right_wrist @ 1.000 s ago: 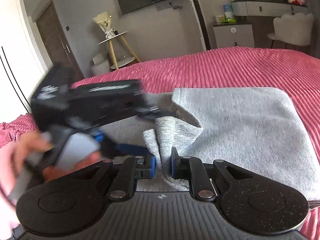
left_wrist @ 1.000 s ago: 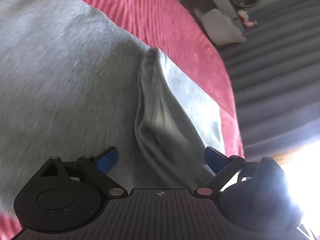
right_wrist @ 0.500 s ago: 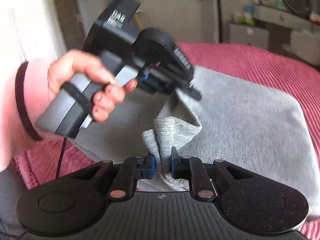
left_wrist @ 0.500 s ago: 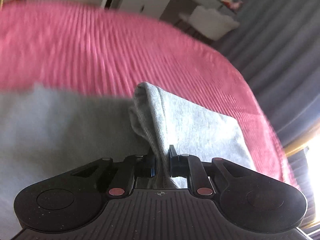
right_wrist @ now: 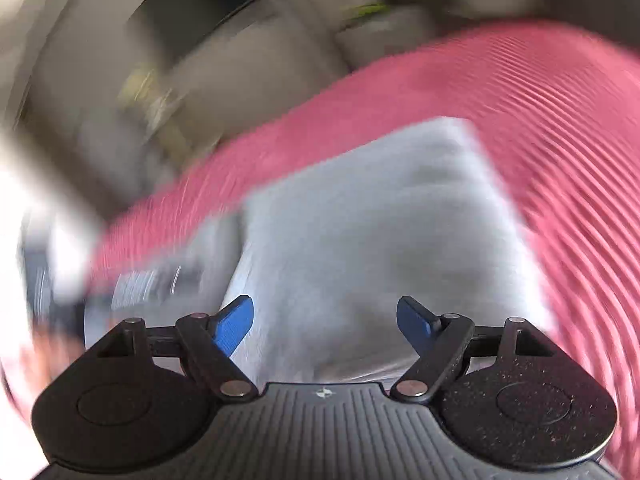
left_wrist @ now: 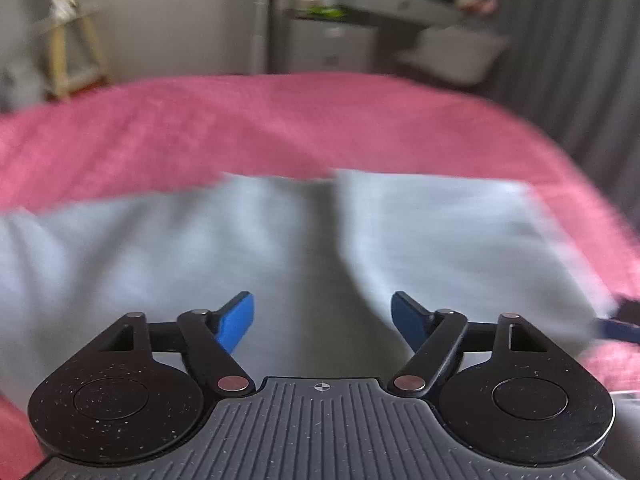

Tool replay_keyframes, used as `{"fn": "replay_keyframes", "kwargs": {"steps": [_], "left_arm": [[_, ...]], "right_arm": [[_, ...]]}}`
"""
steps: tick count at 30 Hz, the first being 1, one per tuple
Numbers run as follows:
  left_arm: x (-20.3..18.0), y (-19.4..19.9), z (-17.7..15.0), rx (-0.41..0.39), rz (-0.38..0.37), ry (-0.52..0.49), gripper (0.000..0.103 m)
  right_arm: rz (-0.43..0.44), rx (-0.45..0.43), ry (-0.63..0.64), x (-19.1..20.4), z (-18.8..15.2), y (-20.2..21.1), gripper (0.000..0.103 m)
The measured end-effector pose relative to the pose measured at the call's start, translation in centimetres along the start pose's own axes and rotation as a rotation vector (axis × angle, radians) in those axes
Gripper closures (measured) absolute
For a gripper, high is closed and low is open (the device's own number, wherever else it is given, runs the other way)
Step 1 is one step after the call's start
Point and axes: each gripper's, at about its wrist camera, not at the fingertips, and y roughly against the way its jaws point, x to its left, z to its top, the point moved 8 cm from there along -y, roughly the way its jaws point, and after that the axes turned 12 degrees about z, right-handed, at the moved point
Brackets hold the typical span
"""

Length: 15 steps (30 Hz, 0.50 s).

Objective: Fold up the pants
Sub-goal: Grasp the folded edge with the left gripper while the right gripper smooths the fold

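The grey pants [left_wrist: 420,232] lie folded flat on the pink bedspread [left_wrist: 240,120]. My left gripper [left_wrist: 322,322] is open and empty, just above the near part of the fabric. In the right wrist view the pants [right_wrist: 380,220] lie as a grey rectangle on the bedspread [right_wrist: 560,120]. My right gripper [right_wrist: 324,326] is open and empty over their near edge. Both views are blurred by motion. A blue fingertip of the right gripper [left_wrist: 616,330] shows at the right edge of the left wrist view.
A wooden stool [left_wrist: 68,52], a white cabinet [left_wrist: 332,44] and a white chair [left_wrist: 456,52] stand beyond the far edge of the bed. Grey curtains [left_wrist: 580,40] hang at the right.
Both grippers have let go of the grey fabric and opened. The raised fold has dropped flat onto the pants. Both cameras have swung and now blur.
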Motion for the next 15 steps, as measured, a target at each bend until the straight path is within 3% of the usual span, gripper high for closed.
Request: {"fn": "replay_keyframes", "kwargs": {"steps": [2, 4, 5, 6, 7, 8, 9, 10, 13, 15], "left_arm": [[-2.7, 0.5, -1.2, 0.013, -0.138, 0.009, 0.015], [-5.2, -0.1, -3.0, 0.047, -0.189, -0.044, 0.015], [-5.7, -1.0, -3.8, 0.073, -0.162, -0.085, 0.019], [-5.6, -2.5, -4.9, 0.113, -0.059, -0.148, 0.025], [-5.0, -3.7, -5.7, 0.141, 0.036, -0.193, 0.022], [-4.4, -4.1, -6.0, 0.123, 0.051, -0.203, 0.015], [-3.6, -3.8, -5.9, 0.094, 0.048, -0.183, 0.015], [-2.8, -3.5, -5.8, 0.091, 0.075, -0.159, 0.015], [-0.9, -2.1, -4.9, 0.064, 0.121, -0.083, 0.017], [-0.4, -1.0, -4.8, 0.065, 0.108, -0.023, 0.02]], "right_arm": [[0.066, -0.071, -0.198, -2.3, 1.0, 1.7, 0.024], [0.15, -0.096, -0.316, -3.2, 1.1, 2.0, 0.024], [0.189, -0.092, -0.343, -3.5, 1.0, 1.6, 0.024], [0.189, -0.08, -0.366, -4.4, 0.8, 0.9, 0.024], [0.142, -0.064, -0.384, -5.2, 0.5, 0.4, 0.025], [0.052, -0.046, -0.393, -6.4, 0.1, 0.2, 0.036], [-0.034, -0.055, -0.41, -7.4, 0.0, 0.4, 0.042], [-0.049, -0.097, -0.425, -7.6, 0.2, 1.1, 0.04], [-0.121, -0.173, -0.324, -6.4, 1.3, 3.3, 0.016], [-0.149, -0.178, -0.322, -5.8, 1.0, 4.2, 0.011]]}}
